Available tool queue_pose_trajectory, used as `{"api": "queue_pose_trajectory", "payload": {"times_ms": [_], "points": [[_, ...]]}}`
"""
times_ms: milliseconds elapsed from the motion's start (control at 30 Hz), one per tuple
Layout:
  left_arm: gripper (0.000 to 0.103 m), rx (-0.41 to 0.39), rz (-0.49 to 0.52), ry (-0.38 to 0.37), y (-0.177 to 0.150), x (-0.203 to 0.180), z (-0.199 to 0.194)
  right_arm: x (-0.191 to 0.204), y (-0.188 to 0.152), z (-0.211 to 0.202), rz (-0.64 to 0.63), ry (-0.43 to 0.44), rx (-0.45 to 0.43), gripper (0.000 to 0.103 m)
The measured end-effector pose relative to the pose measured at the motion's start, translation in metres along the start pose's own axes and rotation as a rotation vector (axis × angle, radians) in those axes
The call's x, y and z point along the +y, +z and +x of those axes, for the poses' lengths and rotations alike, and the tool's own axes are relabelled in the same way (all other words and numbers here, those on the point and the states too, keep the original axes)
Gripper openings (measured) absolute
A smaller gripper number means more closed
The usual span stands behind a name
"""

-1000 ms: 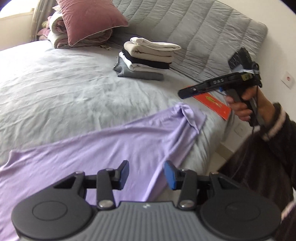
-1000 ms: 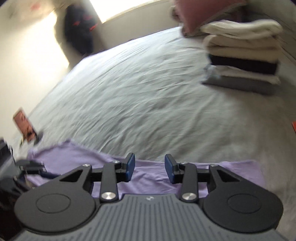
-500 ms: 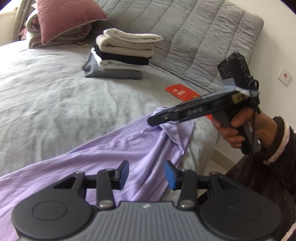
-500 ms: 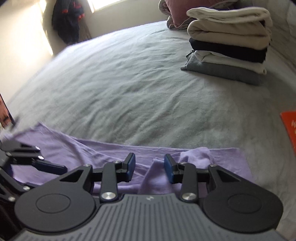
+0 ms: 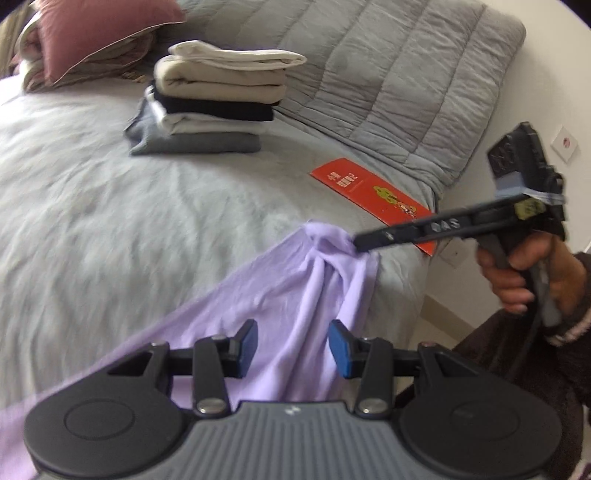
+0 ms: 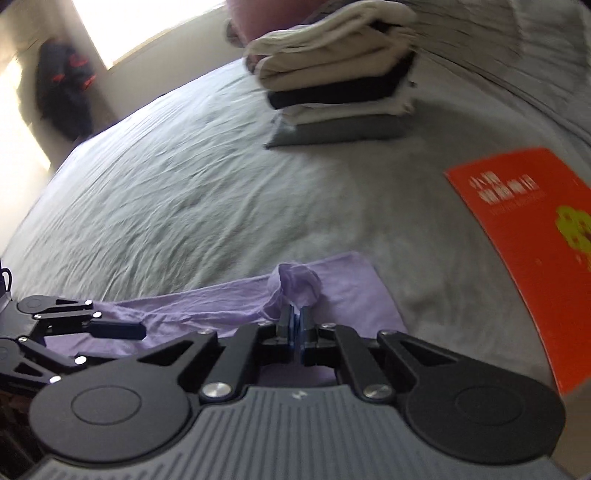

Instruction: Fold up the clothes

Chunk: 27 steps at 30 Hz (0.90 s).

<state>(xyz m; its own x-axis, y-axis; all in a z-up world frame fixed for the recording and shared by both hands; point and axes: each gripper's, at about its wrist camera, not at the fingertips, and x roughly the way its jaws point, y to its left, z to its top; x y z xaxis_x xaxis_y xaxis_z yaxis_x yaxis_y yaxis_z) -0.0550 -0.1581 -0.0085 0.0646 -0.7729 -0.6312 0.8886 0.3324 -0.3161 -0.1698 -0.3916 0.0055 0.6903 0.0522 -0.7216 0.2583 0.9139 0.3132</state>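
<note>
The right gripper [image 6: 297, 325] had its blue pads pressed together on a bunched corner of the lilac garment [image 5: 295, 295], and a small knot of cloth puffed up just beyond the fingertips. In the left wrist view the same gripper [image 5: 360, 243] reached in from the right, held by the person's hand [image 5: 517, 273], its tip buried in the gathered fabric at the garment's far right corner, near the right edge of the bed [image 5: 92, 229].

The left gripper [image 5: 292, 343] stood with its jaws spread wide — the blue pads well apart, nothing between them but the lilac cloth lying beneath. In the right wrist view it [image 6: 142, 330] showed at the near left, over the garment's other end; whether it touched the fabric could not be told.

The garment [image 6: 207, 306] lay stretched across the near part of the grey sheet, running from the pinched corner on the right toward the near left, with soft folds falling from the grip.

Further off on the bed sat a stack of folded clothes [image 5: 214, 107] — cream on top, black and white in the middle, grey at the bottom. A red envelope [image 5: 369, 192] lay flat to the right of the stack, near the quilted grey headboard cushion [image 5: 388, 74]. A dusky pink pillow [image 5: 96, 26] rested at the far left.
</note>
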Motion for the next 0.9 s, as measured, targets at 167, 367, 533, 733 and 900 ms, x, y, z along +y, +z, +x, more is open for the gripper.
{"api": "queue_pose_trajectory", "payload": {"times_ms": [167, 367, 533, 733, 900], "points": [[0.043, 0.060, 0.074, -0.014, 0.031, -0.016, 0.036, -0.012, -0.014, -0.022, 0.107, -0.022, -0.039, 0.002], [0.042, 0.138, 0.081, -0.020, 0.057, -0.019, 0.077, -0.029, -0.037, -0.029, 0.215, -0.046, -0.059, 0.002], [0.041, 0.161, 0.045, -0.054, 0.070, -0.017, 0.099, -0.046, -0.053, -0.030, 0.311, 0.011, -0.088, 0.016], [0.034, 0.178, 0.040, -0.053, 0.075, -0.023, 0.124, -0.051, -0.056, -0.024, 0.399, 0.086, -0.141, 0.023], [0.003, 0.150, 0.033, -0.068, 0.072, -0.029, 0.127, -0.044, -0.058, -0.010, 0.398, 0.055, -0.177, 0.036]]}}
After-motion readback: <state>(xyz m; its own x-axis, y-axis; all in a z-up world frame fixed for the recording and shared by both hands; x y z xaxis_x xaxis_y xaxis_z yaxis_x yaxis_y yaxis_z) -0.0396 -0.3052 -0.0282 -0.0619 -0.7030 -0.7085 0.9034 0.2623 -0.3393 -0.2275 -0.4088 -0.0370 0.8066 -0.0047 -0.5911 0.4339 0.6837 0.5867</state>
